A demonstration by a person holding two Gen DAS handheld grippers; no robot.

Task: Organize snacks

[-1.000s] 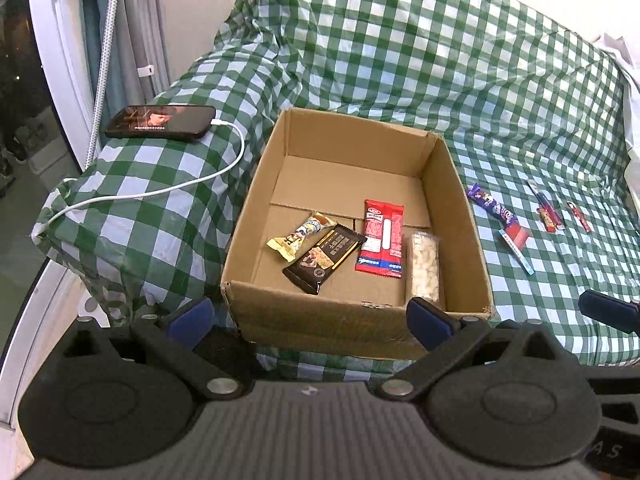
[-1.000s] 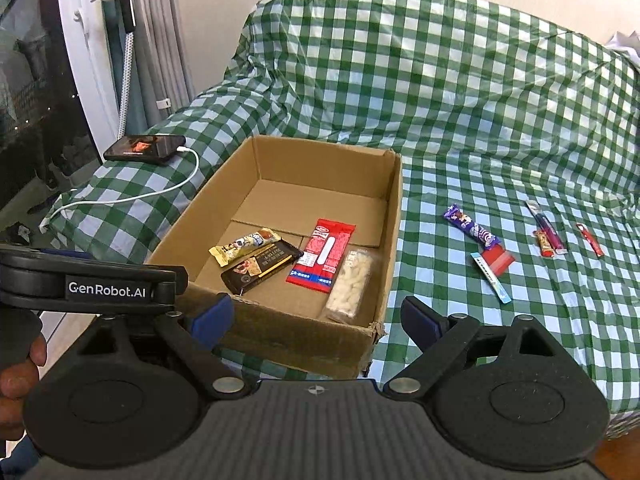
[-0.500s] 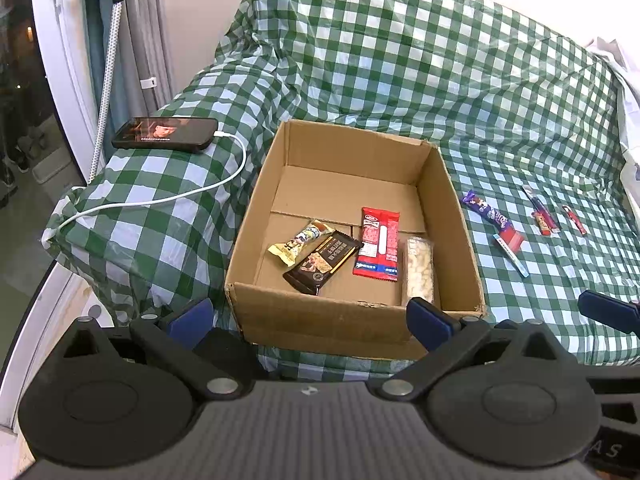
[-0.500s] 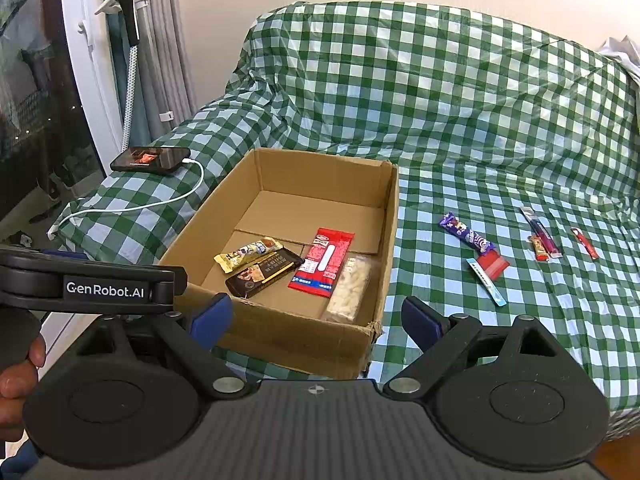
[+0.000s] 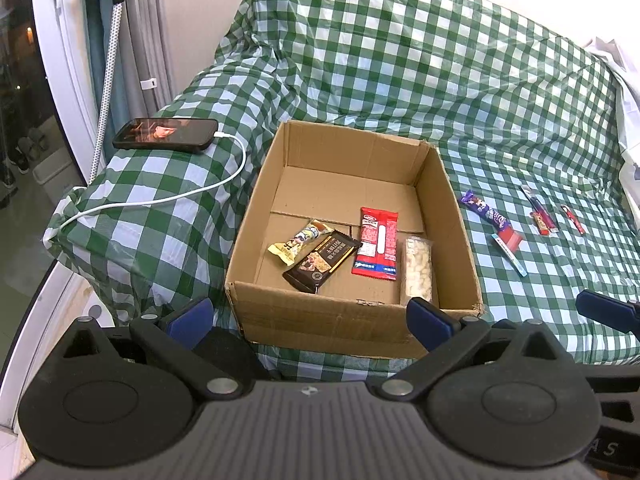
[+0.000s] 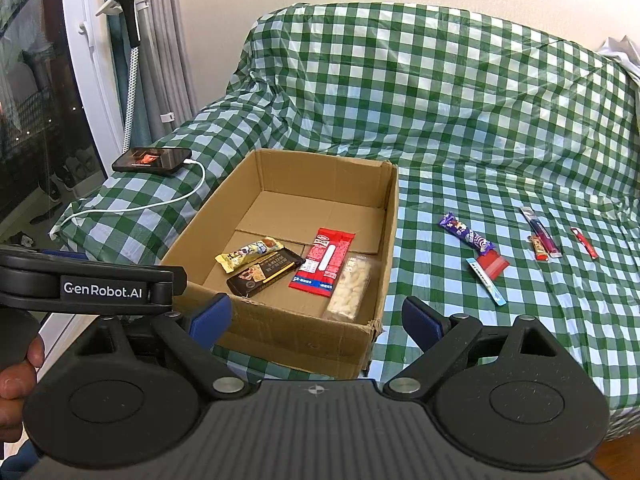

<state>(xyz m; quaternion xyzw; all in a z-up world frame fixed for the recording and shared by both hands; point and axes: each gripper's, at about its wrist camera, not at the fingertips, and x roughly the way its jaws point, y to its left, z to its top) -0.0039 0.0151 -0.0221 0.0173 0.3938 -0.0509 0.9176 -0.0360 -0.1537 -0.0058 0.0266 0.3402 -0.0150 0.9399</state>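
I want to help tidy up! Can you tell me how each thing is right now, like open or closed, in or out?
Cardboard box: open, four snacks inside.
Purple snack bar: out on the checked cloth.
Phone: screen lit, cable plugged in.
Left gripper: open, empty.
Right gripper: open, empty.

Checked sofa (image 6: 460,128), box (image 6: 276,336), snacks (image 6: 468,236), phone (image 6: 152,160)

Four snack packets (image 5: 352,254) lie inside the box (image 5: 340,320) (toward its front). More snacks (image 5: 516,224) lie right; a phone (image 5: 166,135) left.
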